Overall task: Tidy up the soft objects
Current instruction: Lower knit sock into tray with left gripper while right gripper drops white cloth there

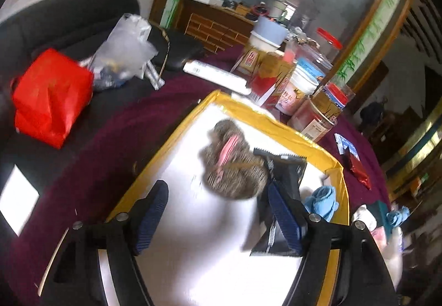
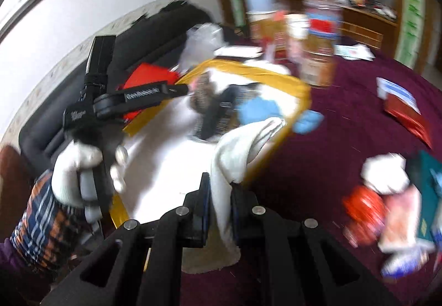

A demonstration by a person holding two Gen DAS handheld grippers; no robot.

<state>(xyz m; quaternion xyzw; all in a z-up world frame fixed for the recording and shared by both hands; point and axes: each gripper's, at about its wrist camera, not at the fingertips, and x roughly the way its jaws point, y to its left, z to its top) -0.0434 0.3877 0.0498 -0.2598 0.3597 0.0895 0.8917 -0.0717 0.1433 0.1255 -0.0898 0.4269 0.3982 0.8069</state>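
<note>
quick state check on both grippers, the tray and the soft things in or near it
left gripper: open, empty, over the tray
right gripper: shut on white cloth
tray: holds furry item, black item, blue cloth
furry item: lying in tray
blue cloth: bunched in tray corner

Pile of items (image 2: 395,212) blurred, jars (image 2: 317,38) smeared

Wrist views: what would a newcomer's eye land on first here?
The white tray with its yellow rim on the maroon tablecloth, holding a fuzzy brown toy and a black packet. Then the right gripper, shut on a white cloth at the tray's edge, and the red bag far left.
</note>
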